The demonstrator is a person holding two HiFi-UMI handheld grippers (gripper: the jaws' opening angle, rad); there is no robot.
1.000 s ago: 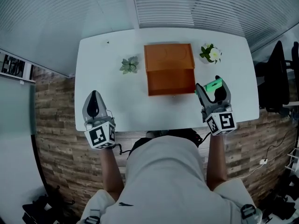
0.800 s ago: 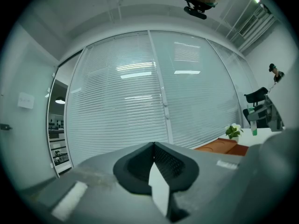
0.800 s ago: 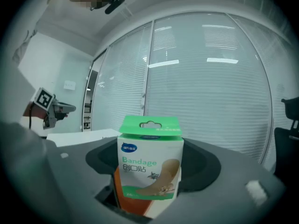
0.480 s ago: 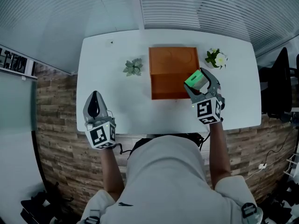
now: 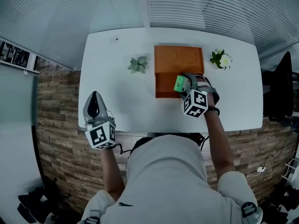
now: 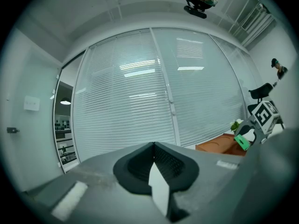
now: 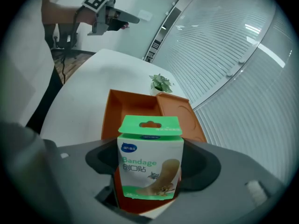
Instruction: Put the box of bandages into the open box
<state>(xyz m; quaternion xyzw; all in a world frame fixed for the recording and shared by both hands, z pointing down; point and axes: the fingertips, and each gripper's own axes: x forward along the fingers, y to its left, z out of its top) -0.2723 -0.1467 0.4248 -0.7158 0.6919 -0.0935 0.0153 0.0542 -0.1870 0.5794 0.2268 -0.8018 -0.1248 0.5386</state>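
Observation:
The green and white bandage box (image 7: 149,160) stands upright between the jaws of my right gripper (image 7: 150,171), which is shut on it. In the head view that gripper (image 5: 183,84) holds the bandage box (image 5: 179,84) over the front half of the open orange box (image 5: 164,84), whose lid (image 5: 179,59) lies flat behind. The right gripper view shows the orange box's hollow (image 7: 133,111) just beyond the bandage box. My left gripper (image 5: 95,98) hangs over the table's front left edge, far from the box, its jaws (image 6: 154,171) shut on nothing.
A small green succulent (image 5: 138,65) stands left of the orange box and a white-flowered plant (image 5: 221,59) to its right on the white table (image 5: 117,87). Window blinds run behind the table. A dark chair (image 5: 280,87) stands beyond the right end.
My right gripper has carried the bandage box leftward and away from me, from the table's right side to above the orange box. The left gripper has stayed in place.

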